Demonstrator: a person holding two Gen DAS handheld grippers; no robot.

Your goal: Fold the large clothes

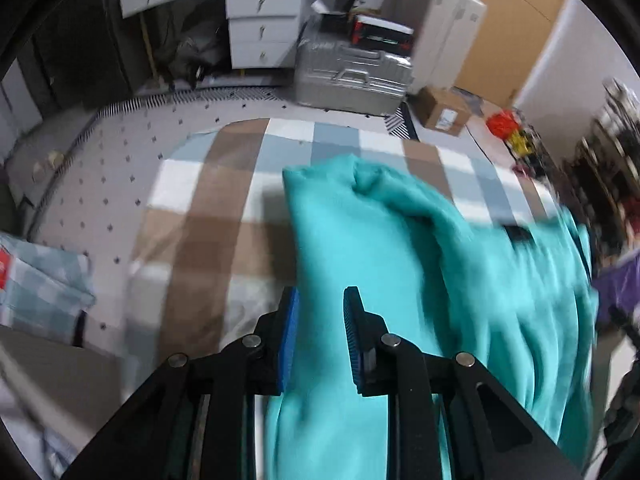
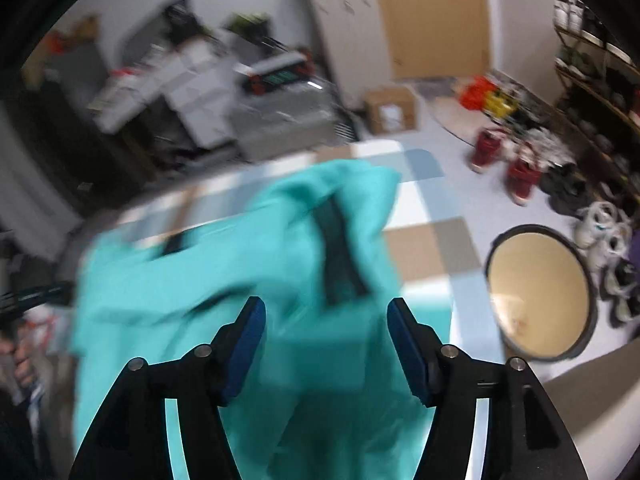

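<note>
Nearest the lens, the left gripper (image 1: 320, 300) showed two black fingers with ribbed blue pads (image 1: 290, 336), drawn narrow, with a fold of the teal garment (image 1: 360, 248) running up between them; whether the pads actually pinched the cloth could not be told, since a slim gap showed at the tips. The garment was soft, matte knit, bunched into rounded folds and smeared by motion blur toward the right edge. It hung over a checked blanket (image 1: 224, 200) of brown, pale blue and white squares, spread flat below.

In the right wrist view, the right gripper (image 2: 326, 308) stood with its two fingers wide apart, nothing pressed between the blue pads (image 2: 250, 344); the garment (image 2: 224, 280) lay beyond and beneath them, carrying one dark ribbed strip (image 2: 340, 256). Its lower part was cut off by the frame.

Farther off sat one ribbed silver suitcase (image 1: 352, 80), one cardboard box (image 2: 390, 110) and one round tan tabletop (image 2: 540, 292) with a dark rim. The shelves at the far right were too blurred to read
</note>
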